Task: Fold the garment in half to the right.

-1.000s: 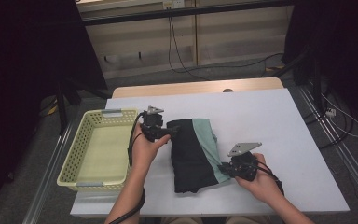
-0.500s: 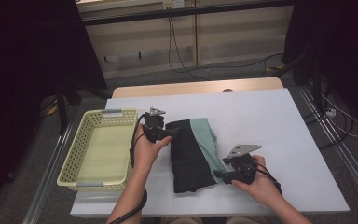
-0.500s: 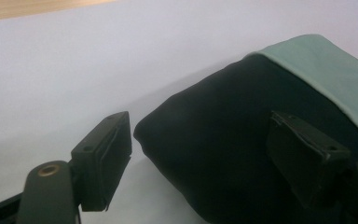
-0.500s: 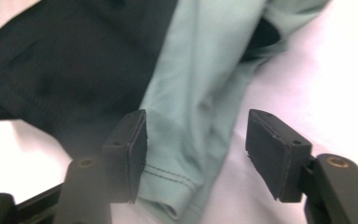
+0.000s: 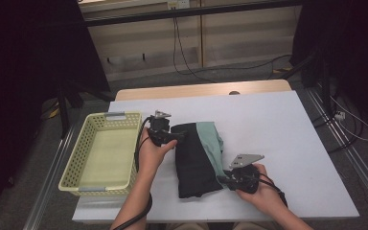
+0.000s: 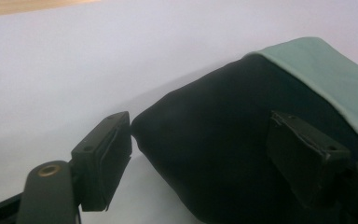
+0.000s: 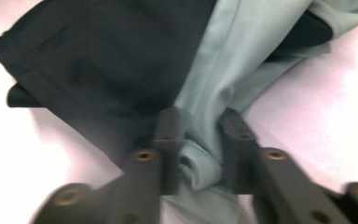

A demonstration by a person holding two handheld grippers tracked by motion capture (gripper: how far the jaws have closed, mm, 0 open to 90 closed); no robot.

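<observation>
A folded garment (image 5: pixel 196 158), black with a mint green band, lies on the white table (image 5: pixel 278 124). My left gripper (image 5: pixel 173 137) rests at its far left corner. In the left gripper view (image 6: pixel 205 144) the jaws stand wide, with the black fold (image 6: pixel 214 130) between them. My right gripper (image 5: pixel 223 181) is at the garment's near right edge. Its jaws have just been closing. In the right gripper view (image 7: pixel 199 135) a bunched fold of the green cloth (image 7: pixel 200 154) is pinched between the pads.
A yellow plastic basket (image 5: pixel 72 167) stands on the table's left, close to my left forearm. The white table reaches well to the right of the garment. Cables lie on the floor behind the table.
My right gripper has edged slightly left onto the garment's near right edge. The left hand and the garment have stayed in place.
</observation>
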